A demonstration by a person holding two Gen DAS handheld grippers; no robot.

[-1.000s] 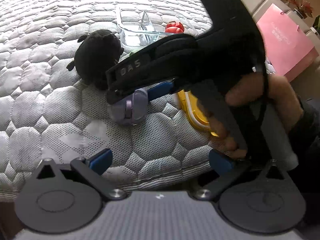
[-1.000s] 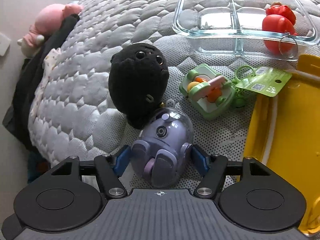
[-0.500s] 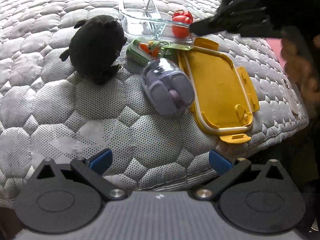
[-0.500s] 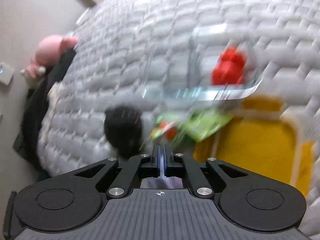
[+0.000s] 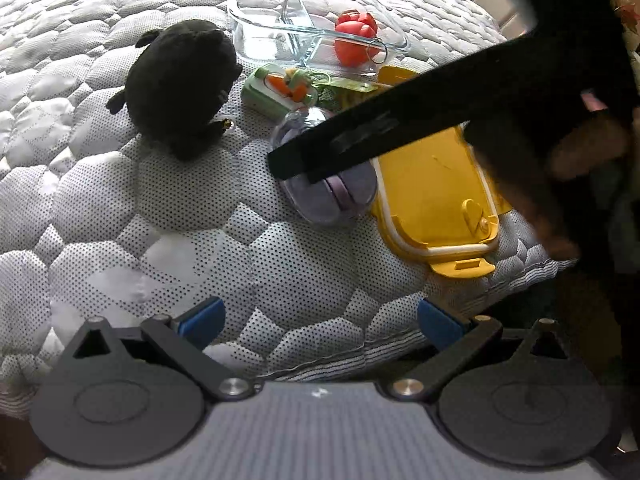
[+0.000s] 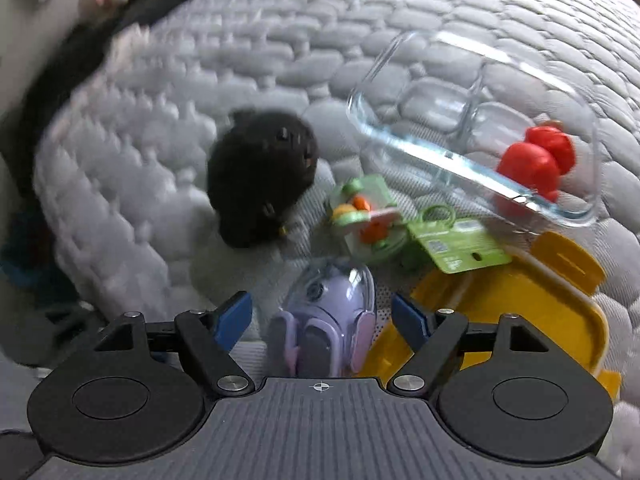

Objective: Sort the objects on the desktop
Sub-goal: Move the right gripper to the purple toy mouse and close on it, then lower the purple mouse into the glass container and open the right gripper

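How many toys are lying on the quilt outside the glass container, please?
3: the black plush at left, the green toy beside the glass container, and the purple toy between the right gripper fingers.

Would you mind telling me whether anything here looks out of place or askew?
Only the red toy is in the glass divided container. The yellow lid lies off it on the quilt, beside the purple toy, green keychain toy and black plush.
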